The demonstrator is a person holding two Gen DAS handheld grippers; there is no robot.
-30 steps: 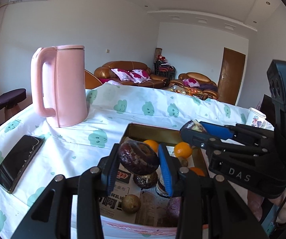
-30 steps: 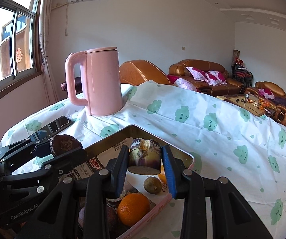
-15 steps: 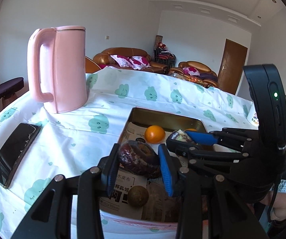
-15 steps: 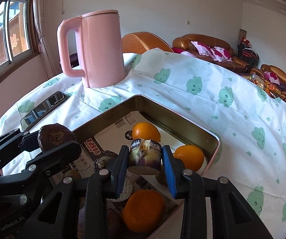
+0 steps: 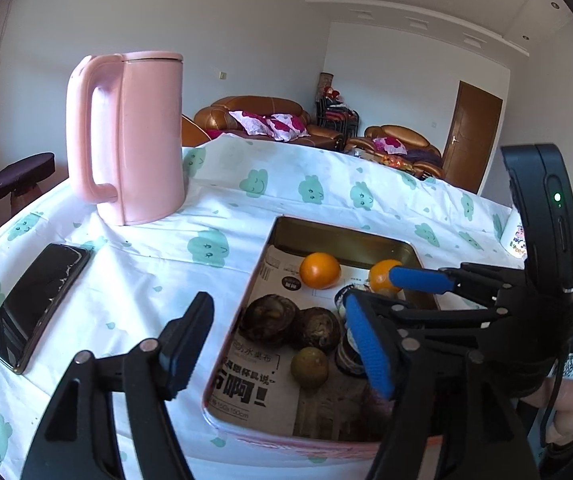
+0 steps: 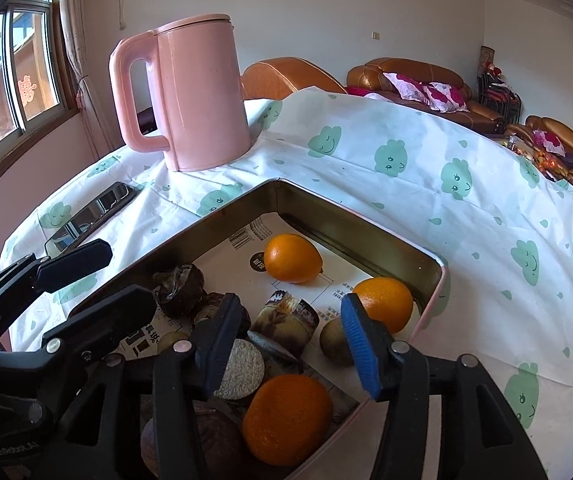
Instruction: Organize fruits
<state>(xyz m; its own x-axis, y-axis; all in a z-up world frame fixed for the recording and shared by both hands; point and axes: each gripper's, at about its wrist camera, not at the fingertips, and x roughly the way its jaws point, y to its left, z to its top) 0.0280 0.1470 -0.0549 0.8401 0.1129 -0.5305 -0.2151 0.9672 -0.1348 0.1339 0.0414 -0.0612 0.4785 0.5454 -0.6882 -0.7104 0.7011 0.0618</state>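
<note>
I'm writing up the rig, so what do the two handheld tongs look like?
Both tongs, left and right, are black linkage frames with silver rivets and ribbed blue pads inside the fingers. The right unit carries a black upright module with a green light, a QR sticker and a black cable. White lettering marks the left frame.

Left hand-held gripper [image 5: 278, 340] opening, empty, above tray [image 5: 342, 240]; 2 oranges [image 5: 320, 270] inside.

We saw a bright, daylit room in both views. Light came through the window [image 6: 18, 80] at the left of the right wrist view, and ceiling spots glowed in the left one. The phone [image 6: 90, 216] glared. Fruits threw soft shadows inside the tin [image 6: 366, 240]. Fisheye bending curved the walls, and dark vignette ringed the corners. Focus stayed sharp.
</note>
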